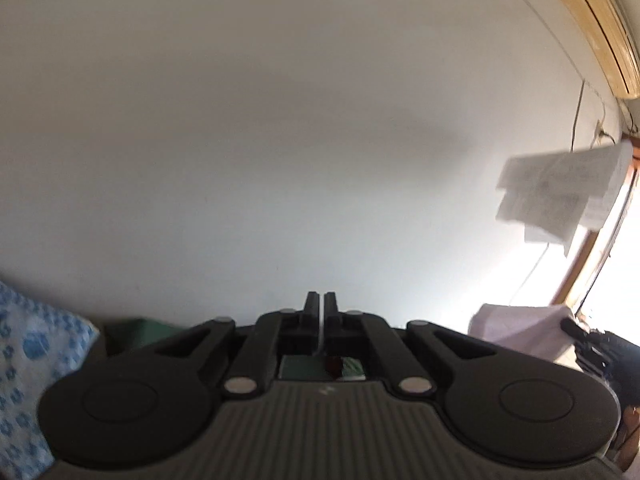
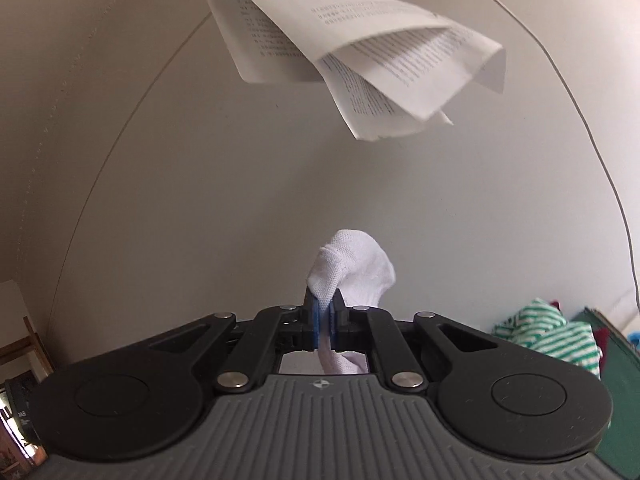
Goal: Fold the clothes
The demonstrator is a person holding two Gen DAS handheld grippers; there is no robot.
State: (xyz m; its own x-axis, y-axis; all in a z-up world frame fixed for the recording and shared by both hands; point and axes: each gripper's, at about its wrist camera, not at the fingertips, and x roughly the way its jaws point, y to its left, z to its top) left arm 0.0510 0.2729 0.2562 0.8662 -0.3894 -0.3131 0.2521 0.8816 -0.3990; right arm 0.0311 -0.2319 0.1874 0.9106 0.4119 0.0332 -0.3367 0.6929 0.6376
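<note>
My right gripper (image 2: 324,300) is shut on a bunched fold of white mesh-knit garment (image 2: 352,272). The cloth puffs out above the fingertips and trails down between the blue pads. It is raised in front of a pale wall. My left gripper (image 1: 322,304) points at the same wall with its jaws together and no cloth visible between them. At the right edge of the left wrist view, the white garment (image 1: 520,328) hangs raised, with the right gripper's dark tip (image 1: 572,326) on its corner.
Printed paper sheets (image 2: 360,52) hang from a cord against the wall, also visible as papers (image 1: 560,200). A green-and-white striped garment (image 2: 548,336) lies on a green surface (image 2: 616,380) at the right. A blue patterned cloth (image 1: 28,360) is at the left. An air conditioner (image 1: 592,20) is mounted high.
</note>
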